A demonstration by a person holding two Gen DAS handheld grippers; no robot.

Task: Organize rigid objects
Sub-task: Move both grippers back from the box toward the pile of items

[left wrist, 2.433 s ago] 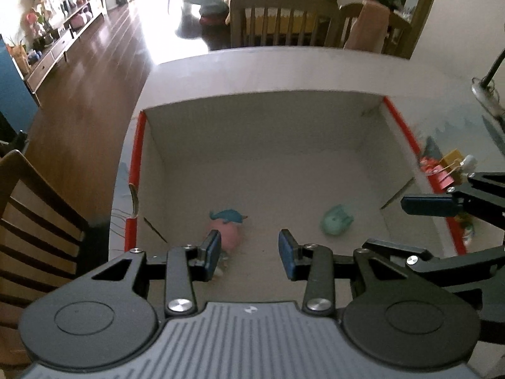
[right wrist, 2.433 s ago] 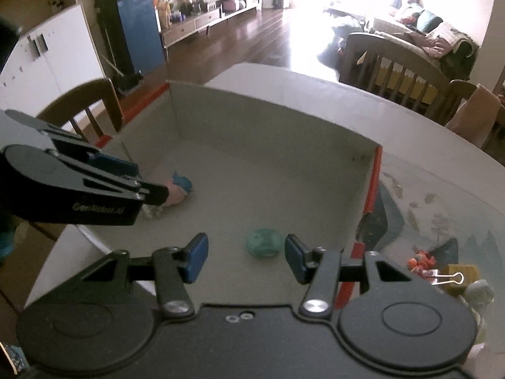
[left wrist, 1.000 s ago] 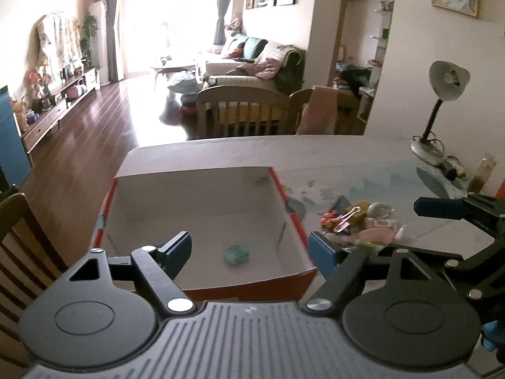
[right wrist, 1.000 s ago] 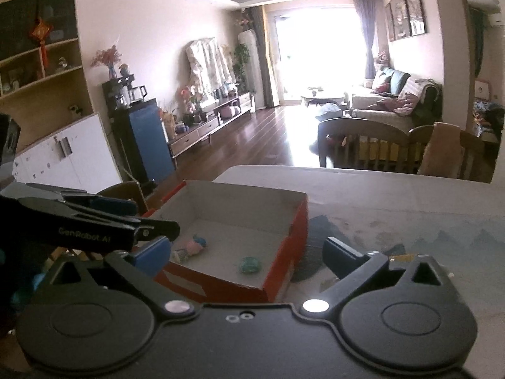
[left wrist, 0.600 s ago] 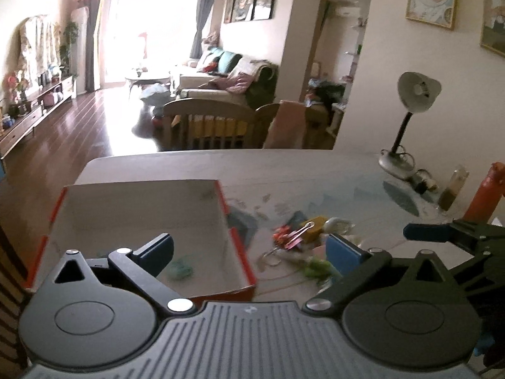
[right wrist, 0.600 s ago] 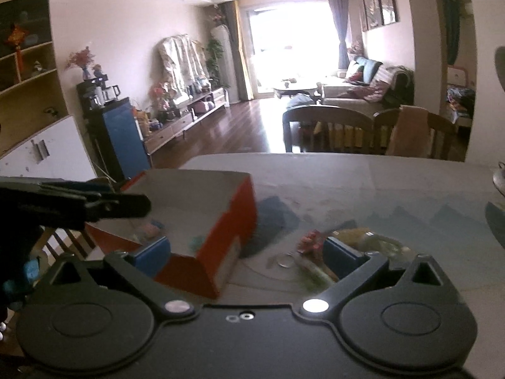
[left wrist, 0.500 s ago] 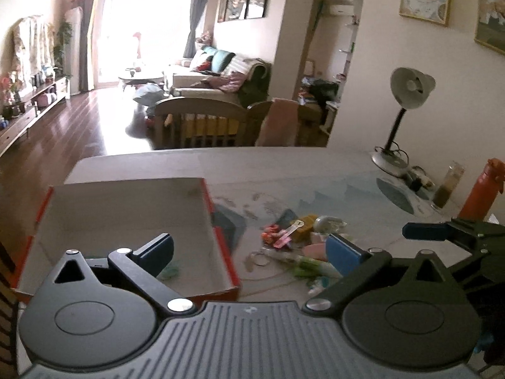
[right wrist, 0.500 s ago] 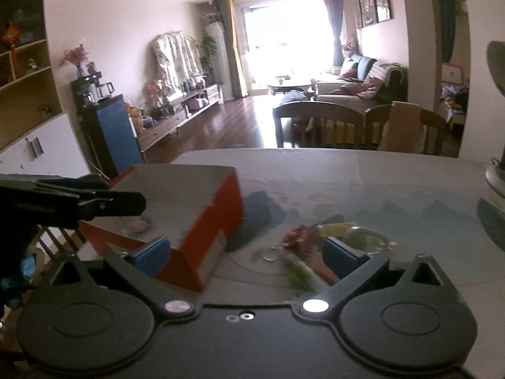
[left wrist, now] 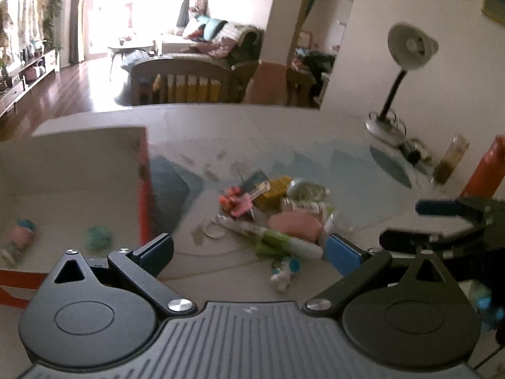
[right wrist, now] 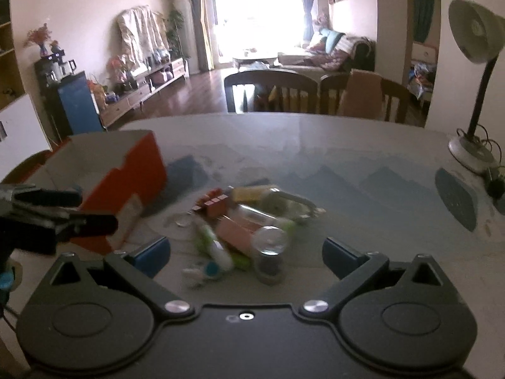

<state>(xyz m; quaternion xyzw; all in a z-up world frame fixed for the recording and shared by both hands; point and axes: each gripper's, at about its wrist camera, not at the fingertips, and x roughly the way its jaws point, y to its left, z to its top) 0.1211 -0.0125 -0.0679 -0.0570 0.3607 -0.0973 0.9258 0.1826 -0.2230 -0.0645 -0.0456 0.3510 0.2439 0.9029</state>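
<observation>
**Tongs over the clutter, nothing picked yet**

Clutter lay heaped in the middle of the worktop (right wrist: 363, 145): a pink block (left wrist: 293, 225), a green-and-white tube (left wrist: 277, 241), a small clear jar (right wrist: 270, 252), a red clip (left wrist: 238, 202) and a yellow piece (left wrist: 274, 191), all touching or overlapping. The red-sided cardboard box (left wrist: 143, 189) stood just to their left, with a teal toy (left wrist: 98, 237) and a pink toy (left wrist: 19, 237) already inside. Both the left tongs (left wrist: 249, 252) and the right tongs (right wrist: 246, 254) were spread wide and empty, poised above the heap. The step in hand looked like reaching for the next item. The next move probably called for singling out one piece at the heap's near edge, since the crowding could let a neighbour get nudged or caught. The two tongs were close together and might hinder each other. A desk lamp (right wrist: 473, 47) and an orange bottle (left wrist: 486, 170) stood well apart.
</observation>
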